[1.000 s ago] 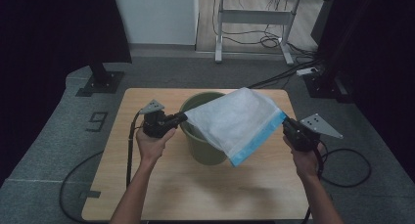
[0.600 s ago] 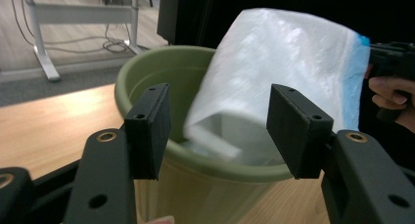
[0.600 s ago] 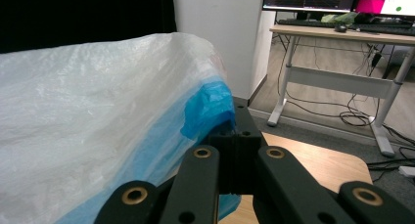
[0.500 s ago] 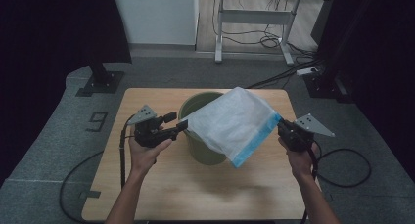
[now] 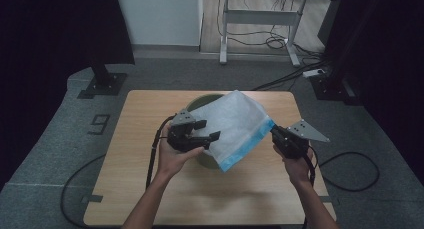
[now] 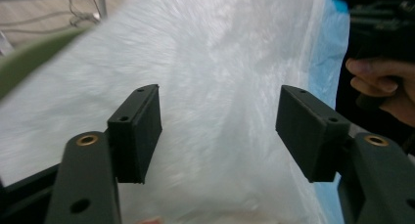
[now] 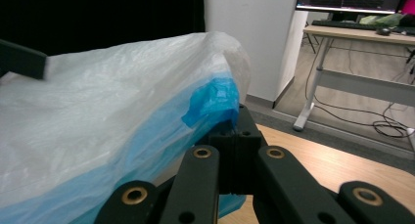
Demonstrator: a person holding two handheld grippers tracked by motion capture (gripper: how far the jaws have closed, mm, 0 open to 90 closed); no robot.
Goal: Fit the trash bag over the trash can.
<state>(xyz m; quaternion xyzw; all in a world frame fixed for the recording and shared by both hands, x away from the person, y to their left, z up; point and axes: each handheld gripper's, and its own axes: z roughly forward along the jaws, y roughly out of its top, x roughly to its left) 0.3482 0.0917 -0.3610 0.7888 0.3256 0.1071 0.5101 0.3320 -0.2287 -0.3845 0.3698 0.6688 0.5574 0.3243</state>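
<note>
Bag (image 5: 234,126) of thin white plastic with a blue band along one edge is stretched over the green bin (image 5: 206,98) that stands mid-surface toward the far edge, hiding most of the rim. It looks like a liner about to be fitted, which would explain why it is held spread above the bin rather than lying flat on the wooden surface (image 5: 150,189). The right tongs (image 5: 276,135) are clamped shut on the blue edge (image 7: 211,100), toward the surface's right edge, keeping the plastic taut. The left tongs (image 5: 210,139) have just been opening; in the left gripper view their pads (image 6: 142,123) stand apart with the film behind them and nothing pinched, probably readying a fresh hold on the bag's near side.
</note>
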